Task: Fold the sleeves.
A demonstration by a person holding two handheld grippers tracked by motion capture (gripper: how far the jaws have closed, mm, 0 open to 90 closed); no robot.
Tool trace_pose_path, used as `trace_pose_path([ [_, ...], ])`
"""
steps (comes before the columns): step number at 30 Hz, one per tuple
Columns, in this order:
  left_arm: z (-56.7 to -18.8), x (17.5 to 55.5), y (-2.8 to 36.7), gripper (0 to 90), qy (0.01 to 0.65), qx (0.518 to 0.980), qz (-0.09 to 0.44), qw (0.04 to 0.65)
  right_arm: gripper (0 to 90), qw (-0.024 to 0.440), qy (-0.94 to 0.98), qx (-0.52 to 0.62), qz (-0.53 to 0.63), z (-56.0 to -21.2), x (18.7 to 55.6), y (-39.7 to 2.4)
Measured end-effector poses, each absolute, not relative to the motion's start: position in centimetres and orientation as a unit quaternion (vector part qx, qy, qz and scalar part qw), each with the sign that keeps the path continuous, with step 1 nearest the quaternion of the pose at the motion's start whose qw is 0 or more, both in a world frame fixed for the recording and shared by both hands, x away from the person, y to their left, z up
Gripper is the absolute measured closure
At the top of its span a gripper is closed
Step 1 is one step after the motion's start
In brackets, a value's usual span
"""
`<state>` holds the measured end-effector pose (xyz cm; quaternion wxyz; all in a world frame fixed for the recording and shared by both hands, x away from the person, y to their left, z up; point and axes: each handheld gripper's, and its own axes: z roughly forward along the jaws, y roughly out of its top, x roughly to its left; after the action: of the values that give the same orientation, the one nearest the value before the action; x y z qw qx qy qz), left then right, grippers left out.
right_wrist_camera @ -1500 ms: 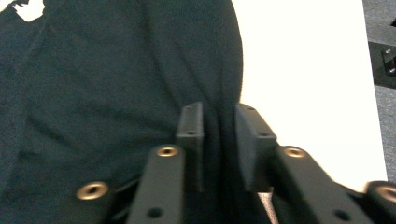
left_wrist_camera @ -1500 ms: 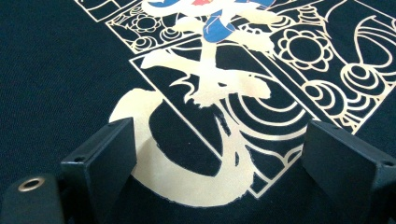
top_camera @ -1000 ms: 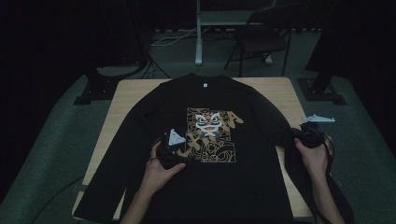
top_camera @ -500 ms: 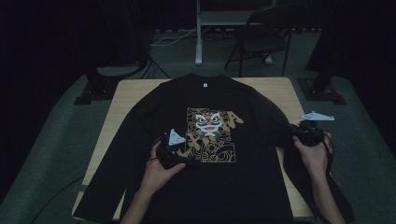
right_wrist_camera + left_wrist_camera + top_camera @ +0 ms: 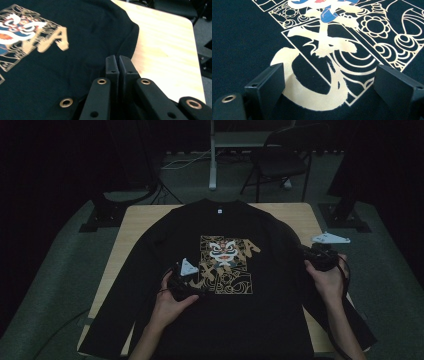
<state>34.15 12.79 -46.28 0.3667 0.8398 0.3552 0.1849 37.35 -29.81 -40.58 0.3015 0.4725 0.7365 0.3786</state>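
A black long-sleeved shirt [image 5: 260,320] with a gold lion print [image 5: 227,262] lies face up, spread over a wooden table [image 5: 142,220]. My left gripper [image 5: 192,287] rests on the shirt at the print's lower left corner. Its jaws stand open, with the print [image 5: 324,50] between and ahead of them [image 5: 329,82]. My right gripper [image 5: 312,255] is at the shirt's right sleeve, near the table's right edge. Its jaws are pressed together [image 5: 118,58] with a fold of the black shirt [image 5: 75,62] running into the tips, pinched and raised slightly.
Bare wood [image 5: 165,50] shows beside the sleeve up to the table's right edge. Beyond the table's far edge stand a folding chair [image 5: 280,160], a pale post [image 5: 212,150] and dark stand bases at left [image 5: 107,212] and right [image 5: 347,215].
My right hand has risen and shifted a little toward the shirt's middle, its gripper still shut on the sleeve. The left hand has kept still.
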Motion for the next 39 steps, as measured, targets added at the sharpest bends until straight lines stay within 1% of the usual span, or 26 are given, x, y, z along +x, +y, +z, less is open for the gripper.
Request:
trace_pose_path([
  [18,-46.3,34.2,12.8,11.5,0.355,0.84,0.185,0.367,86.7,0.311,0.769,0.396,0.393,-37.6,38.0,-23.5],
  [24,-46.3,34.2,12.8,11.5,0.355,0.84,0.185,0.367,86.7,0.304,0.782,0.376,0.394,-37.6,38.2,-21.5],
  [39,-46.3,34.1,12.8,11.5,0.355,0.84,0.185,0.367,86.6,0.274,0.824,0.337,0.365,-38.1,40.5,-15.8],
])
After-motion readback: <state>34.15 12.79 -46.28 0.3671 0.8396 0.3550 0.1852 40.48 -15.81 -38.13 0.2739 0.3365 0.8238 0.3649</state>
